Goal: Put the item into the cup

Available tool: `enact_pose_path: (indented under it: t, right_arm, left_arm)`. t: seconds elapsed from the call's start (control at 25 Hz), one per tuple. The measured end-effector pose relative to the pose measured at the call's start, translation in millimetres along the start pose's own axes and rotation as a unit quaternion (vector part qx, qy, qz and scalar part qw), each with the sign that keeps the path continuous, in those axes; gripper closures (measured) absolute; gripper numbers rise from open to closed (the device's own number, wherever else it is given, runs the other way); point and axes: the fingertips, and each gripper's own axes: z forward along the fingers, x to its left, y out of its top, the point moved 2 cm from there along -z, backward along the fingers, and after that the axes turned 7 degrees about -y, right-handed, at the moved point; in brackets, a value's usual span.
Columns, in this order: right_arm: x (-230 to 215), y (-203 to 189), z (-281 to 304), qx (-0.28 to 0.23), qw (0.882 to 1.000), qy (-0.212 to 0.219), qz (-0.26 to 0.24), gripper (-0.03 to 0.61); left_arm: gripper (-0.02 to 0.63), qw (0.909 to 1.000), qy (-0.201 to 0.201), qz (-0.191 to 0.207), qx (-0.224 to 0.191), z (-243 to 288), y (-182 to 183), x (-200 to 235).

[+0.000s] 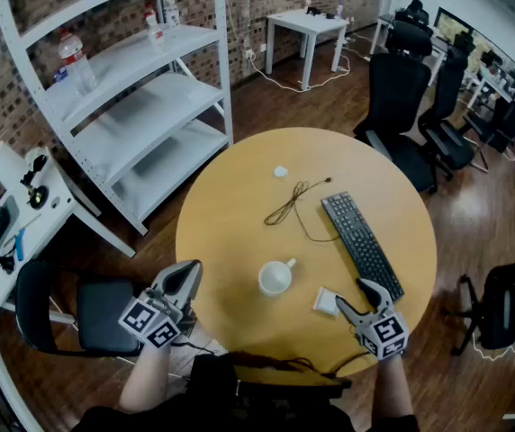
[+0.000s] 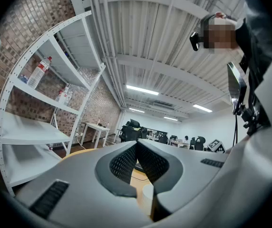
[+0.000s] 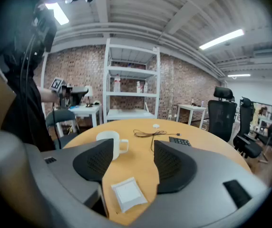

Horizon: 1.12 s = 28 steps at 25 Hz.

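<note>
The packet (image 1: 327,301), small, white and flat, lies on the near right part of the round wooden table (image 1: 239,205), outside the cup and not lifted. The right gripper (image 1: 352,295) is at the packet's right edge with its jaws spread. In the right gripper view the packet (image 3: 129,194) lies low in the gap of that gripper (image 3: 133,148), and neither pad presses on it. From the head view it is hard to tell whether a jaw tip brushes the packet's edge. The left gripper (image 1: 188,273) is held at the near left rim of the table. In its own view the left gripper (image 2: 136,146) has its jaws clenched tip to tip with nothing between them. The cup (image 1: 275,277), a white mug standing upright, is just left of the packet and apart from it, between the two grippers. In the right gripper view the cup (image 3: 108,139) stands beyond the left jaw, its handle turned right. Farther on the right a black keyboard (image 1: 363,244) lies at a slant, and a thin black cable (image 1: 293,202) is tangled near the table's middle. A small white disc (image 1: 281,172) lies beyond the cable. Far left stands a white shelf unit (image 1: 122,88) bearing a bottle (image 1: 76,61), and black office chairs (image 1: 402,88) stand far right.
</note>
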Motion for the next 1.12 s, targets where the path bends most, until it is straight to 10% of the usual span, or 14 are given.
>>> enact_pose_path:
  t: [0.32, 0.72, 1.12]
  right_arm:
    - [13, -69, 56, 0.113, 0.99, 0.075, -0.033, 0.242]
    - [27, -142, 85, 0.27, 0.931, 0.147, -0.198, 0.218]
    - [32, -149, 83, 0.29, 0.928, 0.169, -0.163, 0.293]
  left_arm:
    - [0.62, 1.0, 0.006, 0.001, 0.006, 3, 0, -2]
    - [0.618, 0.9985, 0.05, -0.008, 0.022, -21, -10, -9]
    - [0.618, 0.9981, 0.052, -0.01, 0.03, -26, -14, -16]
